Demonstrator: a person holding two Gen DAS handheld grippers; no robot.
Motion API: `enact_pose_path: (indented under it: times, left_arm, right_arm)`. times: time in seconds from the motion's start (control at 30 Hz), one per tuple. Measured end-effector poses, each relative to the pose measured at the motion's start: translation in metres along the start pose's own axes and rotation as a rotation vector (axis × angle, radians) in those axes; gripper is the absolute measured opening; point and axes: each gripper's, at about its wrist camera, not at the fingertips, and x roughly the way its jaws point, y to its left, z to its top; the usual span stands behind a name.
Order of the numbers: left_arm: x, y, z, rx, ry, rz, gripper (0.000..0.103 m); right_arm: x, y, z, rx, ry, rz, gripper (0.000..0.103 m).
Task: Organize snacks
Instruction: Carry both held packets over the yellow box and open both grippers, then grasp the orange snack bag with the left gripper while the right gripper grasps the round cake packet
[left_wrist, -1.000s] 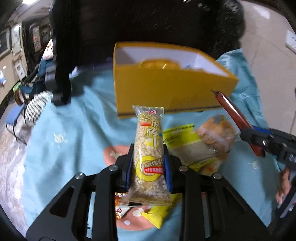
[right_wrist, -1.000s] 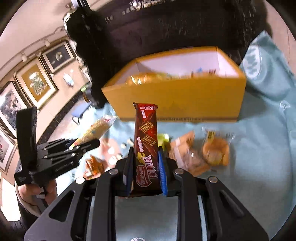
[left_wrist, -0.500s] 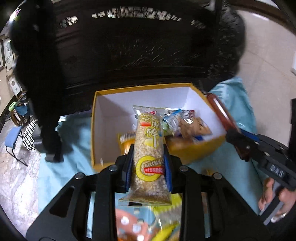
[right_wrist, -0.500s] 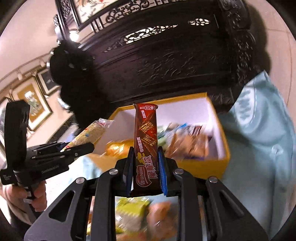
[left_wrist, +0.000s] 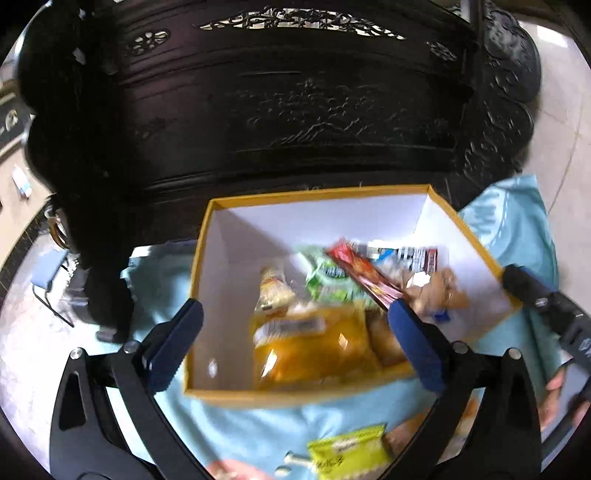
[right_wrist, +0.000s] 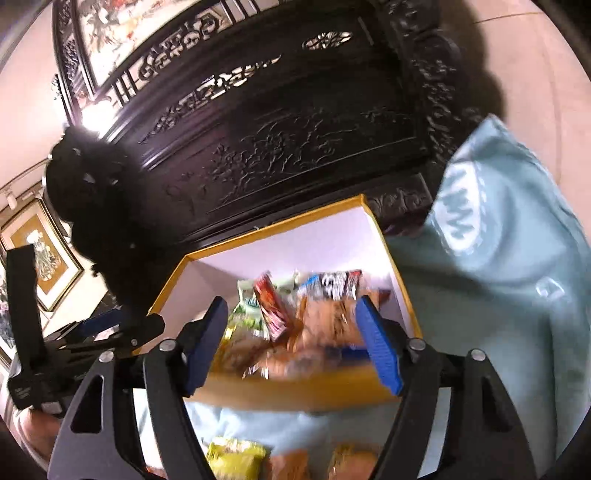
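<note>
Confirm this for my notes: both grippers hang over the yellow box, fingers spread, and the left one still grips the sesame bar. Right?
Not quite. In the left wrist view the left gripper holds nothing; its fingers have just opened. Both do hang spread over the yellow box.

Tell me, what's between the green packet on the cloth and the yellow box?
Only bare blue cloth lies between the green packet and the yellow box, as the left wrist view shows.

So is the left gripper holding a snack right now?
No, the left gripper stands open with nothing between its pads, above the yellow box.
</note>
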Motion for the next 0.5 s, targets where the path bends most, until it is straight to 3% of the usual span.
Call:
enact_pose_path:
  times: [0.13, 0.3, 0.5]
  left_arm:
    - [-0.024, 0.009, -0.03, 0.009, 0.01, -0.014, 0.101]
    - [-0.041, 0.021, -0.078, 0.014, 0.076, 0.015, 0.101]
    - [-0.053, 0.029, -0.146, 0.108, 0.135, 0.073, 0.101]
  right_arm:
    - [-0.028, 0.004, -0.03, -0.047, -0.002, -0.036, 0.094]
    - [-0.044, -0.002, -0.066, 0.009, 0.039, -0.021, 0.094]
    - [-0.052, -0.012, -0.1, 0.05, 0.096, -0.013, 0.095]
